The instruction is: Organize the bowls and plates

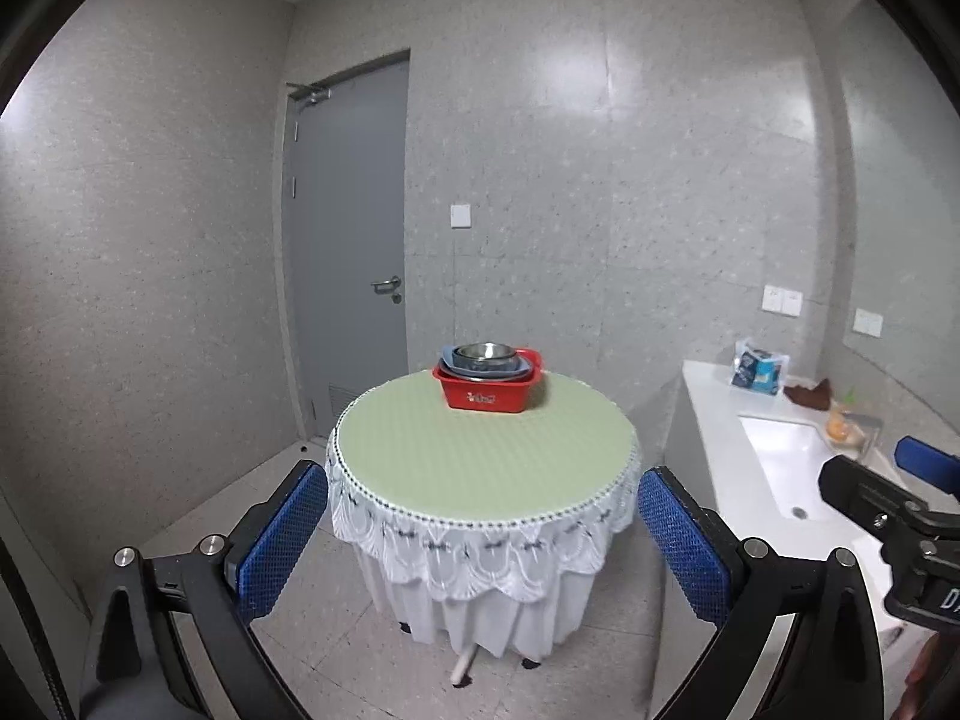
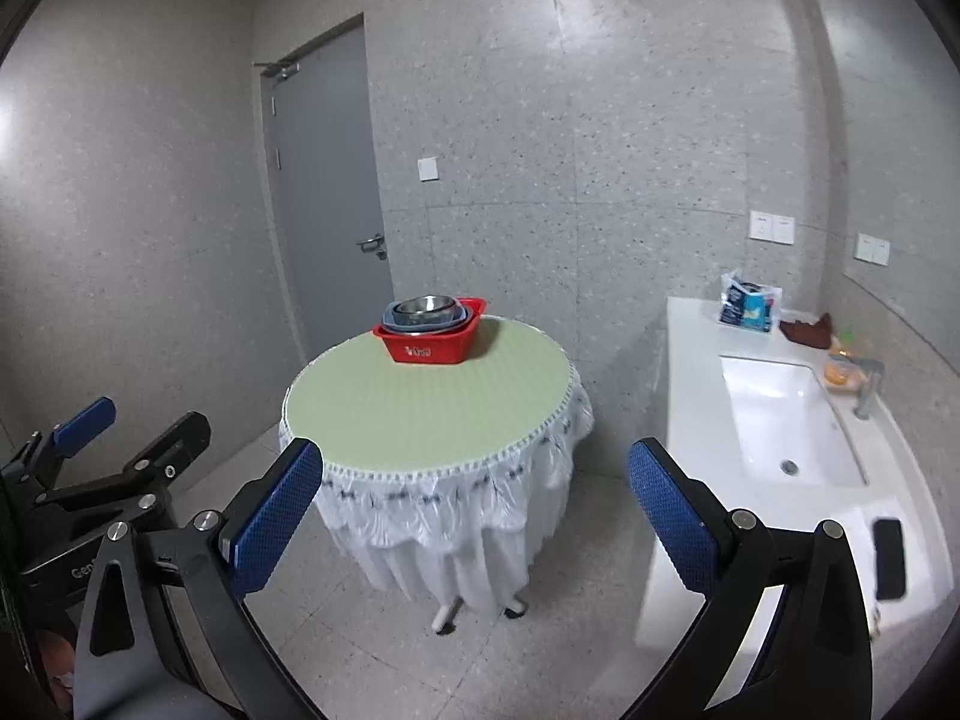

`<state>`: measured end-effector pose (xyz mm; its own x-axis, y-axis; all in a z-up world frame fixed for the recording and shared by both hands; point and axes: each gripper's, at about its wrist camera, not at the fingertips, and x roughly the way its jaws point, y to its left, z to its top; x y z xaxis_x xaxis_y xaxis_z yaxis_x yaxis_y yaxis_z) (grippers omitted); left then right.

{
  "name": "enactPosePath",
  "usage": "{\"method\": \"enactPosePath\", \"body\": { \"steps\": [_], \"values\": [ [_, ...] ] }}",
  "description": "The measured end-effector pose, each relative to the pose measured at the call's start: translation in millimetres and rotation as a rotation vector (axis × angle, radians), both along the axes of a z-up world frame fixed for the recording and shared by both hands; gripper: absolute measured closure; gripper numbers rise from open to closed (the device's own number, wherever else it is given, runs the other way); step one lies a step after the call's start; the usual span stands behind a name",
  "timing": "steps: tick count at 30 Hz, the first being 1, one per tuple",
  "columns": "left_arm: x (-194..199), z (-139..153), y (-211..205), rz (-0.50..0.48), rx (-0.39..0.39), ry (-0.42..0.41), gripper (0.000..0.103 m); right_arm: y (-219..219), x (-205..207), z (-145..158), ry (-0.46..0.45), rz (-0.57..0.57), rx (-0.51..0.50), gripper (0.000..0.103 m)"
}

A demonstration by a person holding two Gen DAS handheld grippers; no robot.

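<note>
A red plastic basin [image 1: 489, 391] stands at the far side of a round table [image 1: 480, 450]. It holds stacked blue-grey plates [image 1: 462, 367] with a steel bowl [image 1: 485, 352] on top. The basin also shows in the right wrist view [image 2: 433, 343], with the steel bowl [image 2: 425, 304] on top. My left gripper [image 1: 480, 534] is open and empty, held well short of the table. My right gripper [image 2: 474, 516] is open and empty, also short of the table. Each gripper shows at the edge of the other's view.
The table has a green top and a white lace skirt [image 2: 456, 516]. A white counter with a sink [image 2: 786, 420] stands to the right, with a tap [image 2: 867, 384], a blue packet [image 2: 747, 303], a brown cloth [image 2: 807, 330] and a black object [image 2: 888, 558]. A grey door [image 1: 345, 252] is behind.
</note>
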<state>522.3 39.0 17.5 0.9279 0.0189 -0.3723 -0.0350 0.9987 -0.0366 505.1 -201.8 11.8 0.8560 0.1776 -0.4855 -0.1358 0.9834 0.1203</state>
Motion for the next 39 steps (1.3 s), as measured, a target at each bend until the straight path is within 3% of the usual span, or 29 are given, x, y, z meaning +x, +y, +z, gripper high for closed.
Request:
{"method": "enactPosePath", "body": {
  "steps": [7,17,29,39],
  "values": [
    [-127,27,-3,-0.017,0.005,-0.028,0.001,-6,-88,20,-0.036,-0.021,-0.015,0.000],
    [-233,49,29,-0.046,0.004,-0.072,0.001,17,-174,39,-0.103,-0.041,-0.008,0.000],
    [-318,53,111,-0.065,0.004,-0.067,0.001,90,-255,46,-0.129,-0.089,-0.036,0.000],
    [-358,57,150,-0.090,0.002,-0.067,0.001,119,-295,44,-0.110,-0.130,-0.042,0.000]
  ]
}}
